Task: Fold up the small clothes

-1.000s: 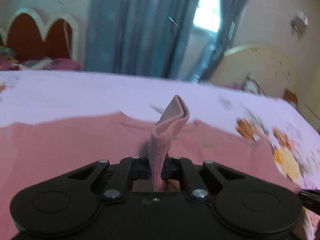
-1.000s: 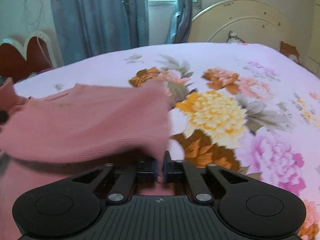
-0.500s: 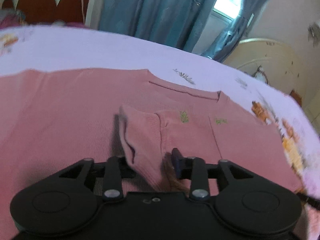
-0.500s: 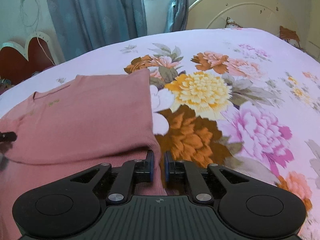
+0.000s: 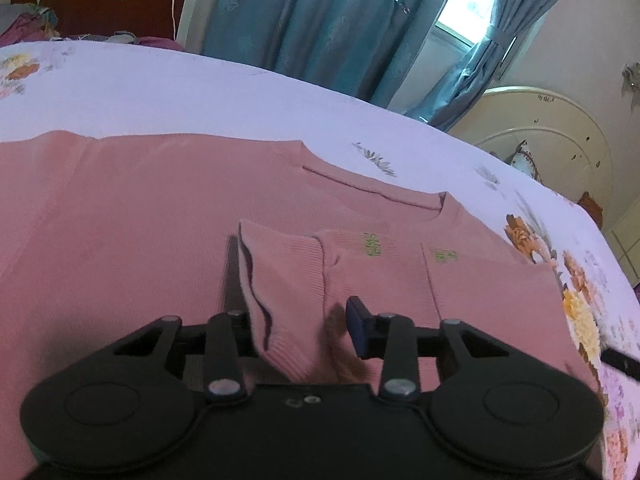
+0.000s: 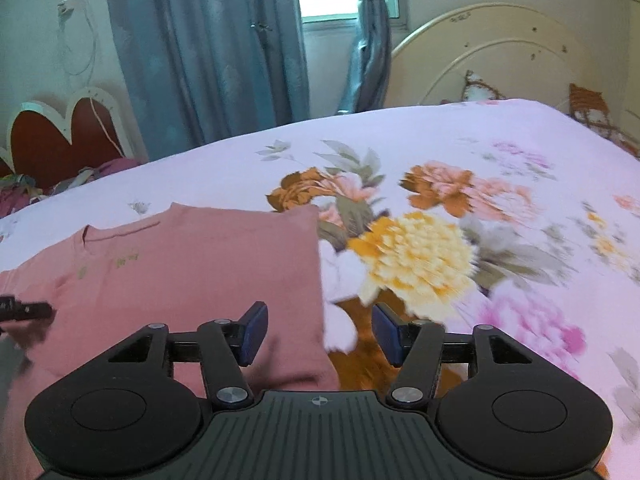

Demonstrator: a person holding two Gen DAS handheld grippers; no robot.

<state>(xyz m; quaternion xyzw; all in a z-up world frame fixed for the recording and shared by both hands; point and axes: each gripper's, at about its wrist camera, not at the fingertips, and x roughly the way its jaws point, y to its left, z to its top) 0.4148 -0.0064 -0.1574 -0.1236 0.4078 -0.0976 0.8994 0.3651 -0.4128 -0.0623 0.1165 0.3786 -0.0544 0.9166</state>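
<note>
A pink knit sweater point(image 5: 140, 216) lies flat on the bed, its right sleeve folded inward over the chest. The ribbed sleeve cuff point(image 5: 280, 280) rests loose between the jaws of my left gripper point(image 5: 300, 328), which stands open; the left finger is hidden behind the cuff. In the right wrist view the sweater point(image 6: 200, 272) shows its folded right edge. My right gripper point(image 6: 320, 334) is open and empty, straddling that edge just above the cloth and the sheet. The tip of the left gripper point(image 6: 24, 310) shows at the left edge of the right wrist view.
The floral bedsheet point(image 6: 440, 240) covers the bed. A cream headboard point(image 6: 500, 60) stands at the back right, blue curtains point(image 6: 208, 60) and a window behind. A red heart-shaped headboard point(image 6: 56, 136) with piled cloth stands at the far left.
Both grippers carried the sleeve over the sweater's chest, laid it down and opened. The left released the cuff, the right released the folded edge and drew back slightly.
</note>
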